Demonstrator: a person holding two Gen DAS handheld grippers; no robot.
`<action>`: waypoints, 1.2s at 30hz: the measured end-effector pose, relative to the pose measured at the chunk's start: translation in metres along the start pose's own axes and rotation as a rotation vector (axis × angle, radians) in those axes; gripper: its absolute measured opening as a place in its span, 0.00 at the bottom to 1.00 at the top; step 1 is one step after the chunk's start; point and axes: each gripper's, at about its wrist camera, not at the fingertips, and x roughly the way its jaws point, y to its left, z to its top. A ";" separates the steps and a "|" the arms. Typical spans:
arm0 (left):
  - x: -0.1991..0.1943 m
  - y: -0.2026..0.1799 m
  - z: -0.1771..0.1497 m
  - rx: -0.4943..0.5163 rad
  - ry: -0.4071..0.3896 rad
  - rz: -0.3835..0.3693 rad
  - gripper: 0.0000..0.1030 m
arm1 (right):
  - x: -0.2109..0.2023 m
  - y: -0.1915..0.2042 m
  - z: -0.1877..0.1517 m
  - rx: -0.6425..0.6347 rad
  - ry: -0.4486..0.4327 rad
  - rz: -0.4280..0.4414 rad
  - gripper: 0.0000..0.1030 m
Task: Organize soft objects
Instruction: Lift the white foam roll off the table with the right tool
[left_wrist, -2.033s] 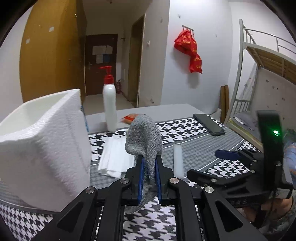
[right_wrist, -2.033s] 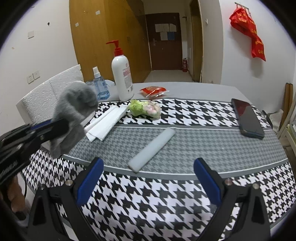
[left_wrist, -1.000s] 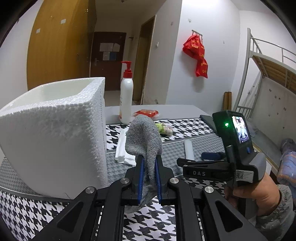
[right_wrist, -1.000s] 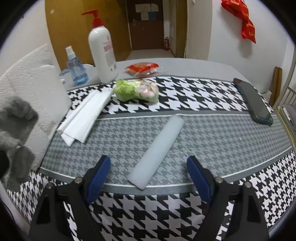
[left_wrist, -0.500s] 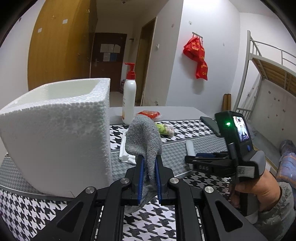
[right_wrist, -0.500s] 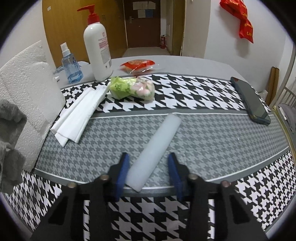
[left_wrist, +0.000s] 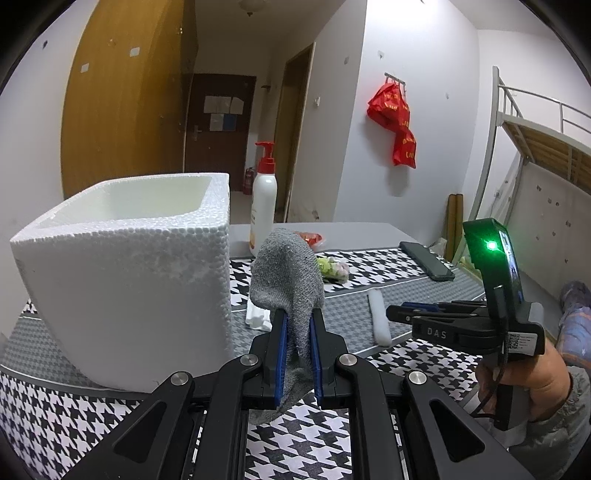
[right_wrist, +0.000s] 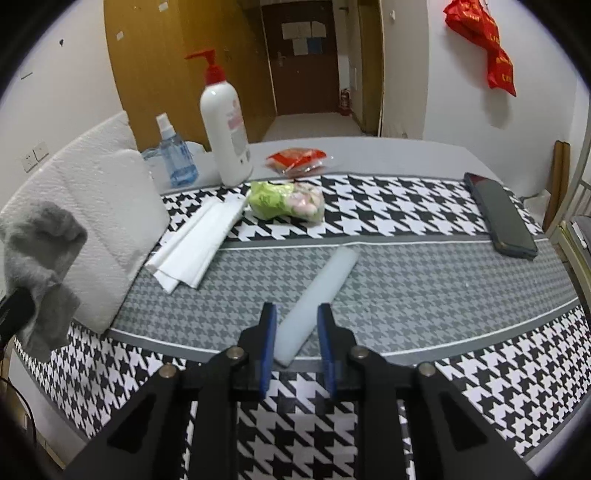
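Right tool (right_wrist: 293, 334) has just been closing on the near end of the white foam strip (right_wrist: 317, 291), which lies on the houndstooth surface (right_wrist: 424, 295); its blue pads look pressed to the strip's sides; left tool (left_wrist: 297, 354) is clamped on a grey sock (left_wrist: 286, 280) beside the open foam box (left_wrist: 125, 280) (presumably the bin). Held by one end, the strip could sag or slip out; the sock's loose tail might snag the box rim.
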 end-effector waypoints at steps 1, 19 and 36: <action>0.000 0.000 0.000 0.001 0.001 0.001 0.12 | -0.001 -0.001 0.000 0.002 -0.001 0.001 0.21; -0.007 0.009 -0.005 -0.002 -0.002 -0.002 0.12 | 0.039 0.007 0.003 0.089 0.075 -0.103 0.62; -0.019 0.038 -0.014 0.003 -0.016 -0.097 0.12 | 0.045 0.028 0.001 0.095 0.125 -0.253 0.29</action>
